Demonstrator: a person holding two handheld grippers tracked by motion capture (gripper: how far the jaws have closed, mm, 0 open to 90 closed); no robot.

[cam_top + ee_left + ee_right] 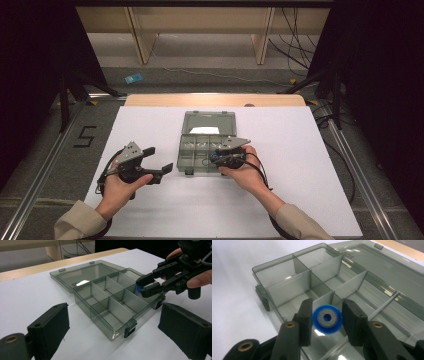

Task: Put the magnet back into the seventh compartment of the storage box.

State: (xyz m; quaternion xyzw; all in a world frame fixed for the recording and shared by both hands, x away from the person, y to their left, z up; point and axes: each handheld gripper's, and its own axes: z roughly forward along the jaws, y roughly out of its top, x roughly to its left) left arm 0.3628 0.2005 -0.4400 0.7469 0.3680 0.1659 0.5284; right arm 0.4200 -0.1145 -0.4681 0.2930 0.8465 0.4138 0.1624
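Hands sit nearest you. Your left gripper [156, 164], at eight o'clock on the white table [310, 165], gapes wide and holds nothing. Your right gripper [327, 318] pinches a blue disc [327, 319] between both pads, above a near compartment of the open compartment box [186, 150] at twelve o'clock, lid laid back beyond.

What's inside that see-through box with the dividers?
The box compartments that show look bare. The right claw holds a blue disc over one near compartment, and the claw covers part of that compartment's floor.
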